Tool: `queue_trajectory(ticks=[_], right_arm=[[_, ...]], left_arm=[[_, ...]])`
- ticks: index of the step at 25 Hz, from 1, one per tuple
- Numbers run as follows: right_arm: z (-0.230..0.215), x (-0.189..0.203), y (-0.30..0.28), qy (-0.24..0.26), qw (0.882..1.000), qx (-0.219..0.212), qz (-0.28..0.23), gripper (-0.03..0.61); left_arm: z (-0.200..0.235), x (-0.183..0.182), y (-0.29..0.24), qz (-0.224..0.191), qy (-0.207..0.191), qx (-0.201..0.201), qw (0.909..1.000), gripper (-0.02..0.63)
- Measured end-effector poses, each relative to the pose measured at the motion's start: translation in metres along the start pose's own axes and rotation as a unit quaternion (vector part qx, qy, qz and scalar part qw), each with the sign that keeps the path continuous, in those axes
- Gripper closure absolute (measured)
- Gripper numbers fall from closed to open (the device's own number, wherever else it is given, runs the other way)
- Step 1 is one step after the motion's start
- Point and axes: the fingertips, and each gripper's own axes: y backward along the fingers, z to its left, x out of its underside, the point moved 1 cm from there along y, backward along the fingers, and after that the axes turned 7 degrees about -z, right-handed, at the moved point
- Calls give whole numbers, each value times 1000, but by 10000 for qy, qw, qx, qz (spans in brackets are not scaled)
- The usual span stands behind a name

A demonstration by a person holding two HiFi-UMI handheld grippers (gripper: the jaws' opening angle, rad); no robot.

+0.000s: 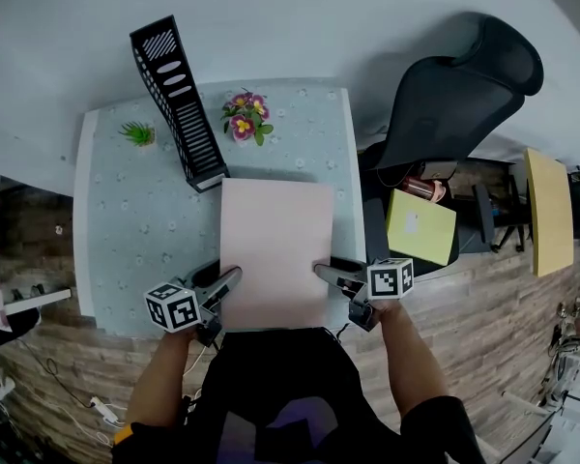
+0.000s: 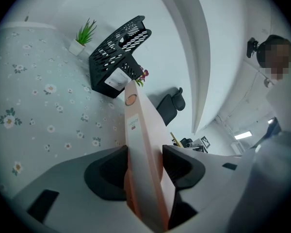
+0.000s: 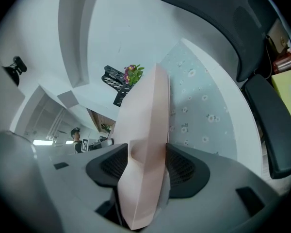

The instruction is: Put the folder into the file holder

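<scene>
Flower-print cloth covers the tabletop (image 1: 126, 211), where a black file holder (image 1: 179, 100) stands at the back between a small green plant (image 1: 137, 133) and a pot of flowers (image 1: 246, 116). The pink folder (image 1: 275, 249) sits in front of it, far edge near the holder's foot. The left gripper (image 1: 227, 283) clamps its left edge and the right gripper (image 1: 327, 274) its right edge.

Nothing was legible. The label (image 2: 133, 123) on the folder (image 2: 145, 159) and the sticker (image 2: 115, 81) on the file holder (image 2: 117, 45) seemed printed, but blurred.
</scene>
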Motion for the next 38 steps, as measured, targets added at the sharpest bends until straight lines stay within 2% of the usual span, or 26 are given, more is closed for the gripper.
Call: queue_trajectory(ticks=[3, 9, 16, 20, 23, 27, 29, 34, 38], right_arm=[[7, -5, 0, 280, 9993, -121, -206, 331], [7, -23, 6, 952, 9925, 118, -762, 345], [30, -51, 24, 1054, 9856, -83, -1321, 383], [59, -74, 42, 1313, 9728, -276, -1887, 383], [83, -96, 56, 1409, 9586, -517, -2418, 379], [109, -125, 79, 1198, 9367, -825, -3184, 377], [120, -134, 87, 1154, 9288, -917, -3399, 368], [137, -144, 95, 922, 9204, -1143, -3623, 353], [144, -146, 99, 761, 9194, -1363, -3610, 330]], left_arm=[[-2, -3, 1, -45, -6, 95, 9999, 385], [-11, -5, -1, -113, 4, 248, 9996, 397], [-25, -25, 0, -438, 60, 407, 9982, 396], [-45, -50, 2, -746, -110, 644, 9951, 396], [-66, -75, 5, -1024, -402, 829, 9905, 397], [-100, -104, 9, -1447, -774, 1031, 9810, 400], [-113, -118, 13, -1674, -897, 1105, 9756, 402], [-143, -148, 27, -2145, -1157, 1335, 9606, 408], [-159, -157, 34, -2218, -1353, 1482, 9542, 411]])
